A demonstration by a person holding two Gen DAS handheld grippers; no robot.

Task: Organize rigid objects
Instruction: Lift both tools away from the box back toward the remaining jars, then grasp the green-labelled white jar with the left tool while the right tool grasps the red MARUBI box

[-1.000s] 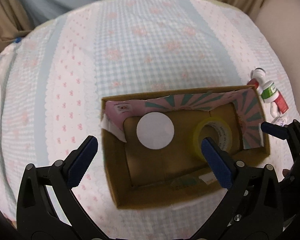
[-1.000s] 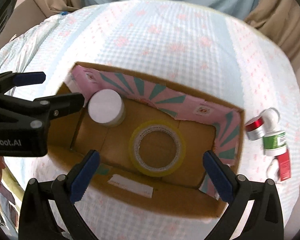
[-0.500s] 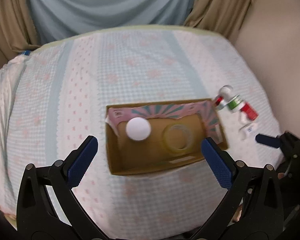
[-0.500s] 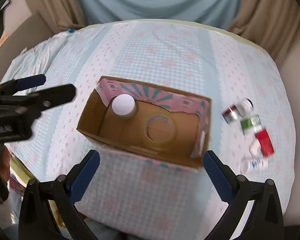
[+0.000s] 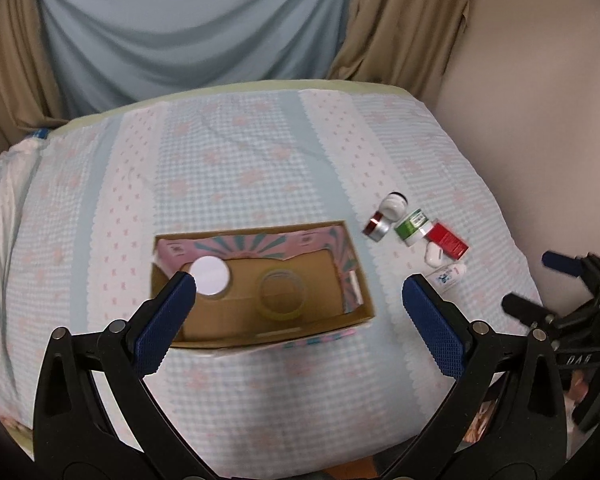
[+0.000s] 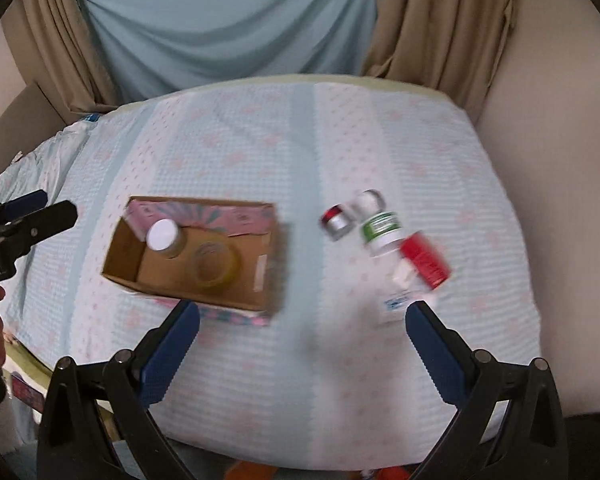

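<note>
1. Left gripper (image 5: 299, 308) spread wide, empty; cardboard box (image 5: 362, 292) mid-bed (image 5: 260, 160) holds white-lidded jar (image 5: 209, 275), tape roll (image 5: 283, 293).
2. Right gripper (image 6: 302, 338) released, empty; bottles (image 6: 381, 228) lie loose near bed's right edge; only this view shows the box's patterned outer front wall.

Small containers (image 6: 384, 236) motion-blurred; labels unreadable.

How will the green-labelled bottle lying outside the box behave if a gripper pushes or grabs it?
The green-labelled bottle lies on its side on the tablecloth, so a sideways push would probably roll it. It sits tight against the red box and a small jar, so it may nudge those. It looks like rigid plastic, likely firm but smooth to grip.
</note>
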